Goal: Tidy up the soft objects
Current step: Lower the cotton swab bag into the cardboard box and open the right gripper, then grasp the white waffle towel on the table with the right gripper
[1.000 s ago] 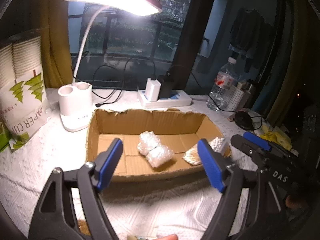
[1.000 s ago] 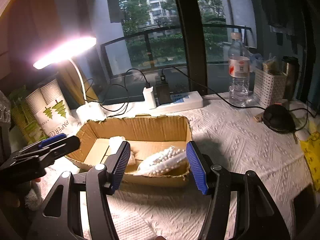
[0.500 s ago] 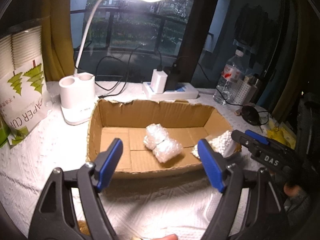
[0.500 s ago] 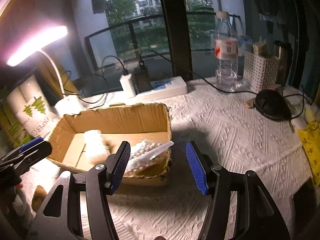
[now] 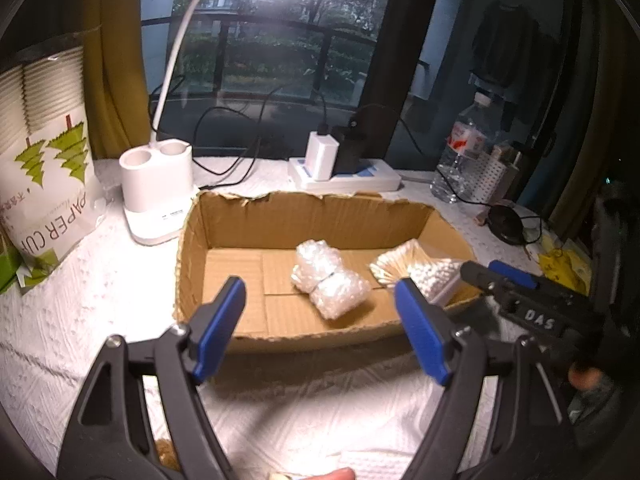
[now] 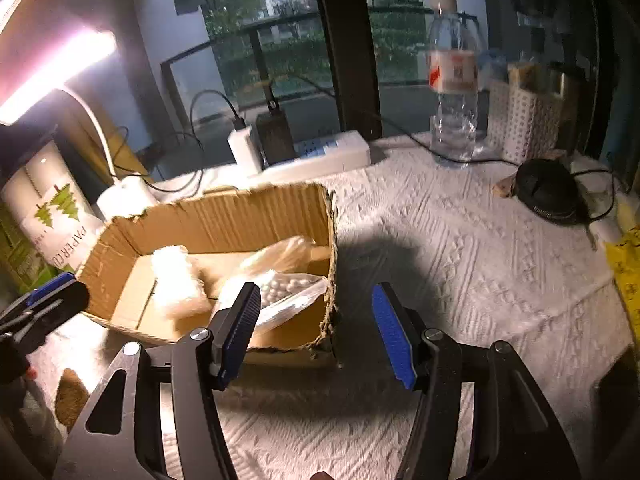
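Both pairs of tongs hang just short of the near wall of the cardboard box [image 5: 304, 216], and neither has anything in it. The left gripper [image 5: 320, 320] stands released, its 2 blue pads wide apart, with only the white patterned table cover [image 5: 100, 280] and the box's front edge showing between them. Straight ahead of its gap, on the box floor, lies the bubble-wrap bundle [image 5: 328, 280], cinched round its middle and lying at a slant. Past its right-hand pad, in the box's right end, sits a clear bag of small white beads [image 5: 434, 274] with a bundle of pale thin sticks [image 5: 396, 266] just behind it, the 2 touching.

The right gripper [image 6: 316, 324] is released too, jaws spread and empty. Its left-hand pad sits in front of the box's near right corner, right over the bead bag, which pokes toward the box's torn right wall. Its right-hand pad is over bare table cover, outside the box.

Well beyond the tongs, behind the box, stand a white desk lamp [image 5: 156, 184], lit, a power strip [image 5: 348, 176] with 2 chargers plugged in, and a water bottle [image 6: 454, 80]. Off to the left gripper's left stands a pack of paper cups [image 5: 44, 152]. A black round gadget [image 6: 548, 192] lies far to the right gripper's right.
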